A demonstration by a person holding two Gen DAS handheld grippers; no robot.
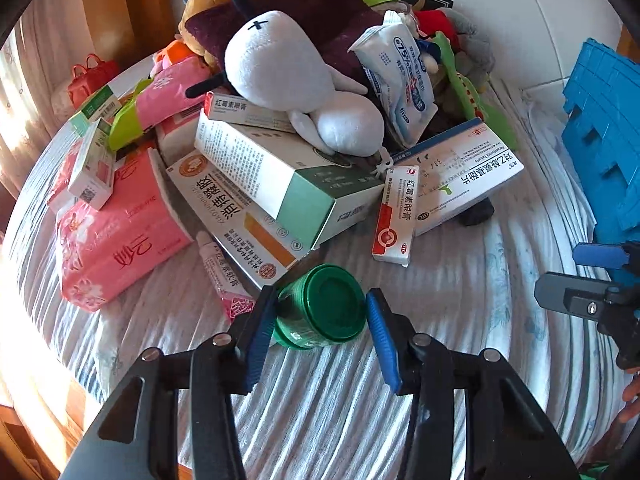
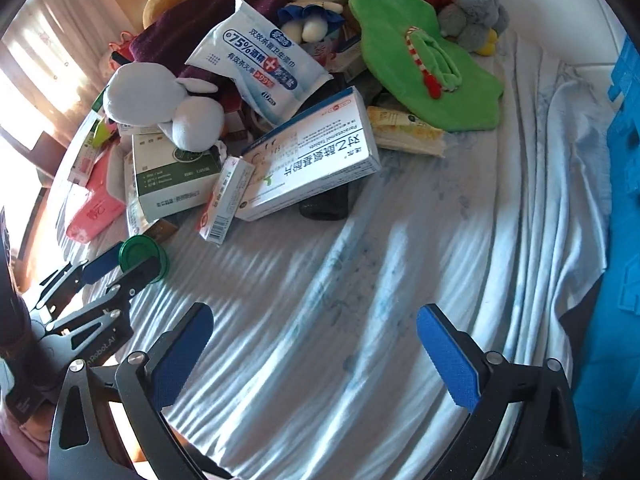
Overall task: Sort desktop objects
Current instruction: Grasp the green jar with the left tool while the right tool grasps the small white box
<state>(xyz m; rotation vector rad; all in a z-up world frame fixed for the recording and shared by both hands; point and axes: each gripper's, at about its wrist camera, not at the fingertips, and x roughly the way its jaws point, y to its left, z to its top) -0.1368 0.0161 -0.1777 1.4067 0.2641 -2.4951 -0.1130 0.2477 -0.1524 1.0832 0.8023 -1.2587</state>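
A green round jar [image 1: 322,306] lies on its side on the striped cloth, at the near edge of the pile. My left gripper [image 1: 320,312] has its blue pads on either side of the jar and looks shut on it; it also shows in the right wrist view [image 2: 134,258] with the jar [image 2: 140,254] between its fingers. My right gripper [image 2: 314,340] is wide open and empty over bare cloth. The pile behind holds medicine boxes [image 1: 280,184], a white plush [image 1: 296,80], a wipes pack [image 2: 256,60] and a pink tissue pack [image 1: 116,236].
A blue plastic crate [image 1: 604,128] stands at the right edge and also shows in the right wrist view [image 2: 616,240]. A green plush [image 2: 428,60], a grey plush [image 2: 472,12] and a dark red cloth [image 1: 312,12] lie at the back. A striped cloth [image 2: 360,280] covers the surface.
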